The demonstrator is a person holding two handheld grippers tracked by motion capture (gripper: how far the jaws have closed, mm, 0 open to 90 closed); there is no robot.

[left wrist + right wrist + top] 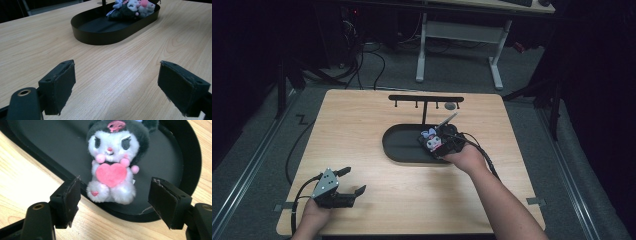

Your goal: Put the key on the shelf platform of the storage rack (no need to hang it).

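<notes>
Plush toy, black-hooded, white-faced, pink heart on chest: lies in the right end of the black oval tray, mid-tabletop, feet at the near rim. Right tongs: spread, empty, straddling the toy's feet, long axis running straight away from them. Left tongs: spread, empty, near the front-left corner, well apart from the tray.

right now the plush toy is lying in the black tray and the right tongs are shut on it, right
Not quite. The plush toy does lie in the black tray, but the right tongs are open, their jaws standing apart on either side of the toy without touching it, as the right gripper view shows.
</notes>
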